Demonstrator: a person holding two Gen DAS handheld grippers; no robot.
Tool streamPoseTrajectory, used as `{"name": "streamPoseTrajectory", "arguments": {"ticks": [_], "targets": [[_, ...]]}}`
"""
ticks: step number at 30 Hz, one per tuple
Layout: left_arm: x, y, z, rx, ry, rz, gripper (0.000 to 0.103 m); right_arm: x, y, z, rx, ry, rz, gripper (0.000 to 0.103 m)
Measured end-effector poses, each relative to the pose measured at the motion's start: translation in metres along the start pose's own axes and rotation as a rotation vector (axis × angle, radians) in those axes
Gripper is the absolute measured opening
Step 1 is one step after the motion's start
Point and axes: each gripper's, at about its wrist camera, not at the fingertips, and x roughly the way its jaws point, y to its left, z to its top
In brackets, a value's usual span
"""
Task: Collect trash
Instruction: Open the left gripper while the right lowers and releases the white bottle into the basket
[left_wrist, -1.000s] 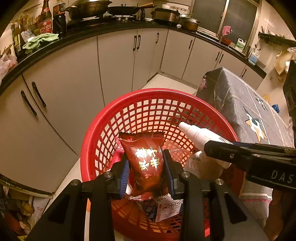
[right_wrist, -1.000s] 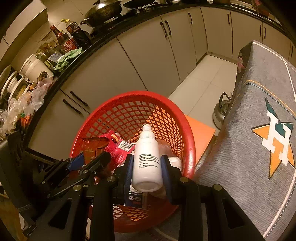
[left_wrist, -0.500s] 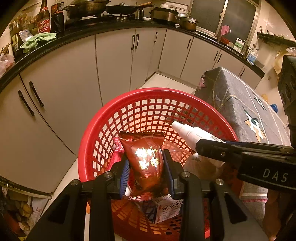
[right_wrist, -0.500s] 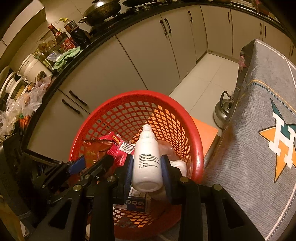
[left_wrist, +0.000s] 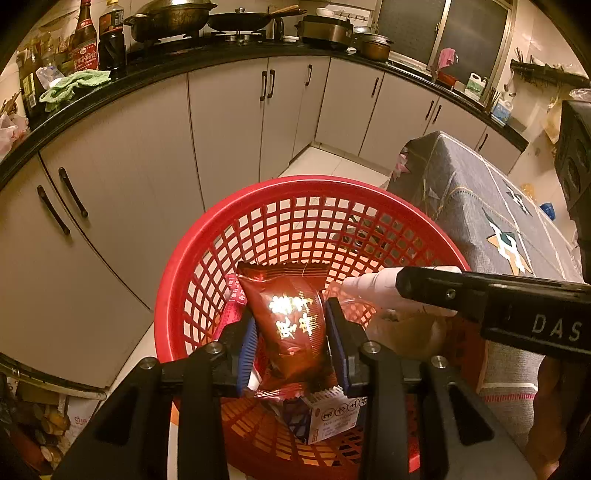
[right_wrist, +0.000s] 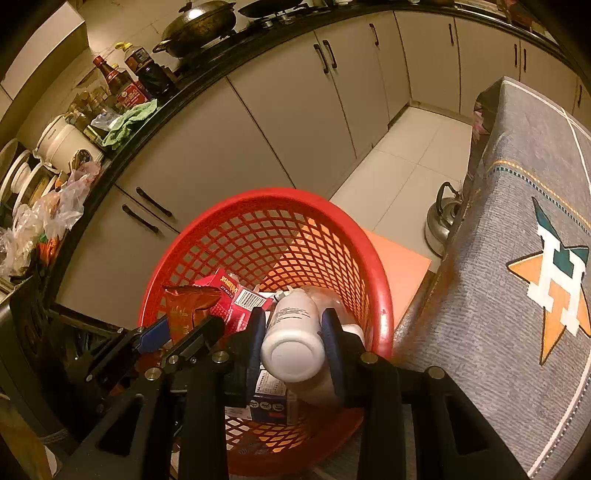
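A red lattice basket (left_wrist: 295, 195) (right_wrist: 376, 280) stands on the floor with trash inside. My left gripper (left_wrist: 291, 328) is shut on a dark red snack packet (left_wrist: 291, 314) and holds it over the basket. My right gripper (right_wrist: 293, 332) is shut on a white plastic bottle (right_wrist: 293, 343), now tipped nose-down into the basket so its base faces the camera. In the left wrist view the bottle (left_wrist: 369, 286) and the right gripper's black finger (left_wrist: 480, 295) reach in from the right. A red carton (right_wrist: 232, 299) and a blue-white box (left_wrist: 328, 417) lie in the basket.
Cream cabinets (left_wrist: 147, 147) under a black counter curve behind the basket. A table with a grey patterned cloth (right_wrist: 517, 221) stands close on the right. A metal kettle (right_wrist: 443, 218) and an orange board (right_wrist: 399, 269) sit on the tiled floor between them.
The right gripper has tilted the white bottle downward into the basket; its base now faces the camera. The left gripper has kept its hold on the packet, almost still.
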Motion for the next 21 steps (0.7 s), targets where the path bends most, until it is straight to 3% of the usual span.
{"name": "streamPoseTrajectory", "arguments": {"ticks": [9, 21], "targets": [[-0.002, 0.0, 0.002, 0.0, 0.0, -0.008, 0.043, -0.006, -0.002, -0.001, 0.0, -0.011, 0.007, 0.038], [-0.005, 0.0, 0.002, -0.002, -0.004, -0.009, 0.048, -0.023, -0.005, -0.003, 0.0, -0.04, 0.013, 0.04]]}}
